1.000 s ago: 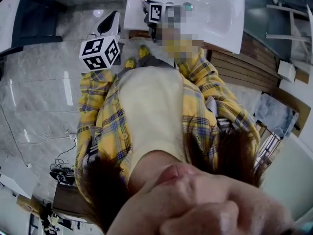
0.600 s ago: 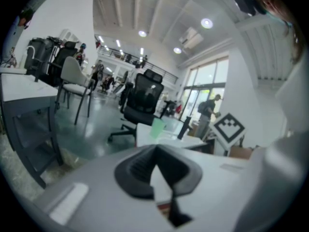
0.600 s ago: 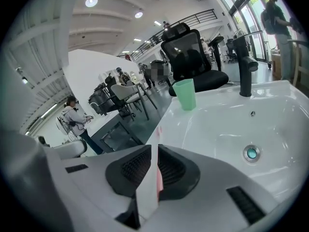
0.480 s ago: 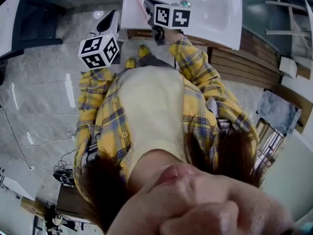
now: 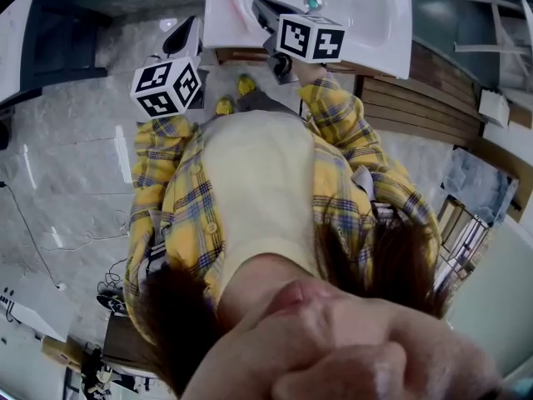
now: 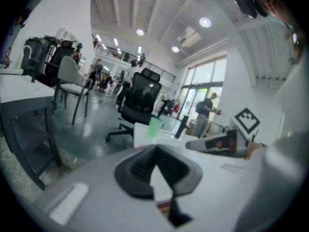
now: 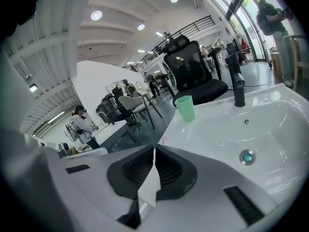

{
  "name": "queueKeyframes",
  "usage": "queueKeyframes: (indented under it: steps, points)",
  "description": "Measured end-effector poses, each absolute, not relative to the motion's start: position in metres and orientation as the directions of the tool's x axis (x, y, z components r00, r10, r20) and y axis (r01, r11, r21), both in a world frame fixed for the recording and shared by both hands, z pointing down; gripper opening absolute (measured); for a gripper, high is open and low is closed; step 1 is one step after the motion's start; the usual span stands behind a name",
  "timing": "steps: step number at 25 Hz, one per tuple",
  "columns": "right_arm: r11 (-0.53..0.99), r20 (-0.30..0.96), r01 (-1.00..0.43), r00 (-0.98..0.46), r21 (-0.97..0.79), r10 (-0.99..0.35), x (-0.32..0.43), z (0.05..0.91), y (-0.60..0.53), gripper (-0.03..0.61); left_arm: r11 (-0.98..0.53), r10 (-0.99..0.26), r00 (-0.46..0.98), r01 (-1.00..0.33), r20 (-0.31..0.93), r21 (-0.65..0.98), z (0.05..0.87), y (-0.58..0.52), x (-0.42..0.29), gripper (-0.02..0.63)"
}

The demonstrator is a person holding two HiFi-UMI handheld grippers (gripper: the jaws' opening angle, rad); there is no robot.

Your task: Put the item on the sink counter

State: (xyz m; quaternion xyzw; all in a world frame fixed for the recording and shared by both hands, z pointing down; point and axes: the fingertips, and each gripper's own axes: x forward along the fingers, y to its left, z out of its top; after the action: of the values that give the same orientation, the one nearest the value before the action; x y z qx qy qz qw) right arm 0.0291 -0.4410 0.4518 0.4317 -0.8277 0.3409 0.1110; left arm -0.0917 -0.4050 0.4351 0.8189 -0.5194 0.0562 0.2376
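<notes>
Holds the left claw (image 6: 155,147) shut on nothing. Shows the cup (image 7: 185,108) upright on the surface (image 7: 199,132), near its edge, left of the tap (image 7: 238,88). Holds the right claw (image 7: 155,147) closed, empty, over the basin (image 7: 275,129). Might knock the light cup off by swinging left.

No words, brands or numbers are readable; the left cube (image 5: 168,87) and right cube (image 5: 310,37) bear only black-and-white square patterns.
</notes>
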Motion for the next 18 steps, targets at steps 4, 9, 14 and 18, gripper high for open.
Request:
queueKeyframes:
  steps: [4,9,14,18]
  points:
    - [0.402,0.459,-0.784,-0.609,-0.474,-0.647,0.034,0.444,-0.433,0.017,-0.353,-0.823,0.456,-0.877,0.337,0.325,0.432,-0.404,-0.091,0.005]
    - [0.399,0.442,-0.782,-0.608,-0.479,-0.66,0.043,0.44,-0.423,0.014,-0.356,-0.823,0.456,-0.879,0.339,0.317,0.429,-0.401,-0.087,0.005]
    - [0.395,0.451,-0.792,-0.597,-0.466,-0.664,0.053,0.444,-0.419,0.014,-0.358,-0.82,0.456,-0.88,0.346,0.312,0.43,-0.402,-0.083,0.005]
    - [0.394,0.451,-0.798,-0.589,-0.456,-0.671,0.055,0.445,-0.42,0.014,-0.351,-0.822,0.449,-0.884,0.35,0.31,0.432,-0.403,-0.087,0.005]
